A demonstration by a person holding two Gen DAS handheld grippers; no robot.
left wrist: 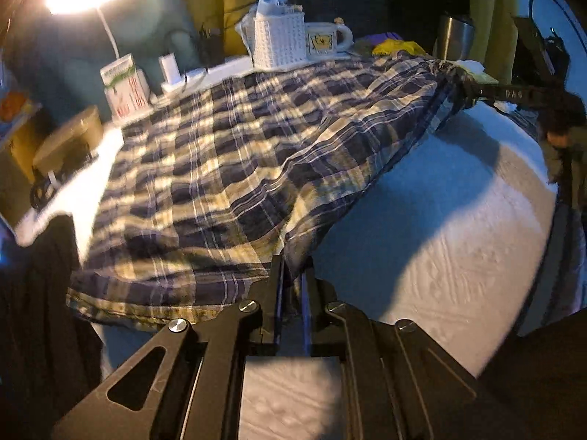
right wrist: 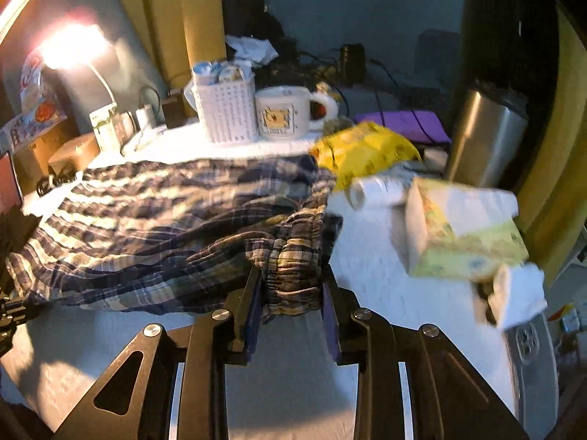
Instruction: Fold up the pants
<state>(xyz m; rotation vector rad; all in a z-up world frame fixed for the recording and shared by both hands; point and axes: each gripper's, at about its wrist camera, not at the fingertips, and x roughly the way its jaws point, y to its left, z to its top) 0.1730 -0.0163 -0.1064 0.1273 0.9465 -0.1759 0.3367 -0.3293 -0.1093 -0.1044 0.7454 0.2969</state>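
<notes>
The plaid pants (left wrist: 227, 168) in navy, cream and white lie spread across a white table (left wrist: 458, 227), partly lifted along the near edge. My left gripper (left wrist: 293, 267) is shut on the pants' hem corner at the near edge. My right gripper (right wrist: 291, 275) is shut on the bunched elastic waistband (right wrist: 293, 260) of the pants (right wrist: 146, 220). In the left wrist view the right gripper (left wrist: 473, 90) shows at the far right, holding the cloth raised off the table. The fabric hangs stretched between the two grippers.
At the back stand a white basket (left wrist: 279, 40), a mug (left wrist: 324, 40) and a steel tumbler (right wrist: 484, 135). A yellow bag (right wrist: 363, 150), a tissue box (right wrist: 466, 231) and a lit lamp (right wrist: 73, 47) are nearby. A brown box (left wrist: 69, 143) sits left.
</notes>
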